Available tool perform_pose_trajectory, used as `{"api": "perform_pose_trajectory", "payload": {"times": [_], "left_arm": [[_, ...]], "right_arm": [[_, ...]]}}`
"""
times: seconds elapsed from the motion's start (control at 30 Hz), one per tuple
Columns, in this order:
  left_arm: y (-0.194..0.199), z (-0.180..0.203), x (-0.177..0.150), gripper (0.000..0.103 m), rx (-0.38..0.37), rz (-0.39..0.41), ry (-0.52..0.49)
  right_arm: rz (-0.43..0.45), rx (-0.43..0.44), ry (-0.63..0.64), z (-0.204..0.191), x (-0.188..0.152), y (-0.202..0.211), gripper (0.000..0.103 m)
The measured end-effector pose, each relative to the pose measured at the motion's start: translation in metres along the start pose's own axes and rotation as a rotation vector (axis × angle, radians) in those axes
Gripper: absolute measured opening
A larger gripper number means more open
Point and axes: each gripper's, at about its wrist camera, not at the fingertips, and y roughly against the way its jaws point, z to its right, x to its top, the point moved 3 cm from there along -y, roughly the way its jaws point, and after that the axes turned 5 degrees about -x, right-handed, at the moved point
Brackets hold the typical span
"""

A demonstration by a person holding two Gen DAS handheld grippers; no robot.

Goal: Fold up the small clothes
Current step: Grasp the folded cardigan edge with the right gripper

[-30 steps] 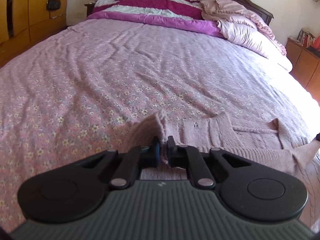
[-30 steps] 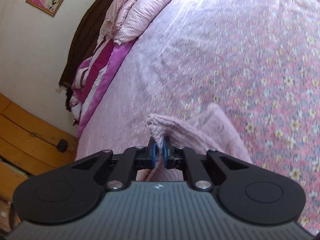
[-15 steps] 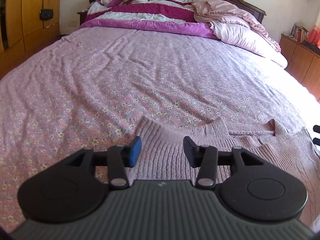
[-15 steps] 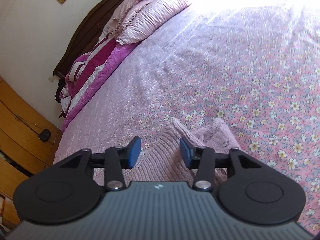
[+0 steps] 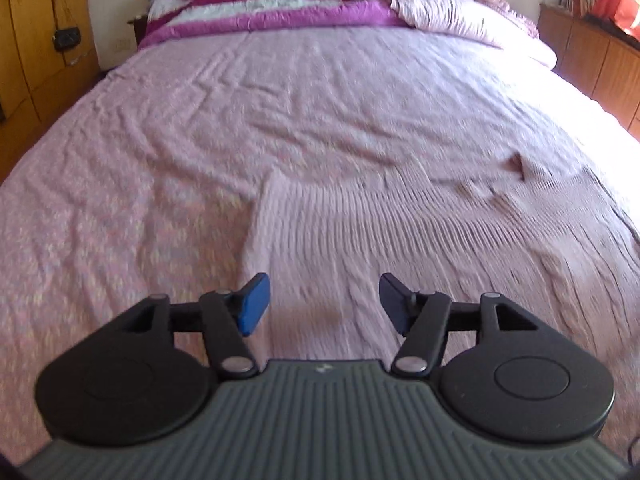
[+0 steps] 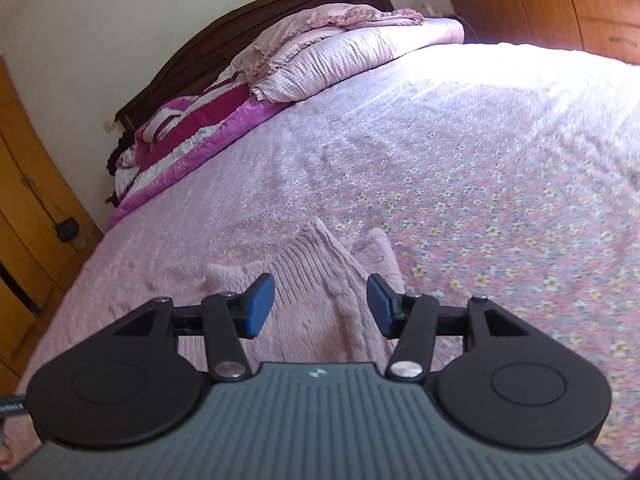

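Sweater (image 5: 400,240) lies flat at the bed's (image 5: 320,100) near edge, long axis crosswise, directly ahead of both wide, empty tongs: left gripper (image 5: 324,304), right gripper (image 6: 321,306).

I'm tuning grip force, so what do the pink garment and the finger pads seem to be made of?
The pink garment looks like soft knitted yarn, matte and slightly fuzzy: ribbed rows run across it. The pads on the fingers look like blue rubber or foam, smooth and matte, though which one is unclear.
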Motion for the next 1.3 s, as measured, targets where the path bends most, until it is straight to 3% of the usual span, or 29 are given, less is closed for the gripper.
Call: {"api": "perform_pose_trajectory", "payload": {"times": [0.1, 0.23, 0.7, 1.03, 1.3], "left_arm": [[0.007, 0.006, -0.013, 0.062, -0.006, -0.018, 0.024], [0.015, 0.015, -0.029, 0.065, 0.004, -0.020, 0.042], [0.045, 0.031, -0.061, 0.066, 0.053, -0.033, 0.113], [0.056, 0.031, -0.070, 0.066, 0.123, -0.075, 0.144], [0.051, 0.030, -0.077, 0.066, 0.168, -0.123, 0.170]], "right_arm": [[-0.018, 0.012, 0.037, 0.004, -0.008, 0.013, 0.061], [-0.055, 0.034, 0.001, 0.017, -0.019, 0.020, 0.071], [-0.172, 0.114, -0.091, 0.051, -0.039, 0.017, 0.080], [-0.096, 0.201, -0.203, 0.068, -0.057, 0.019, 0.081], [-0.132, 0.253, -0.254, 0.065, -0.049, 0.000, 0.082]]}}
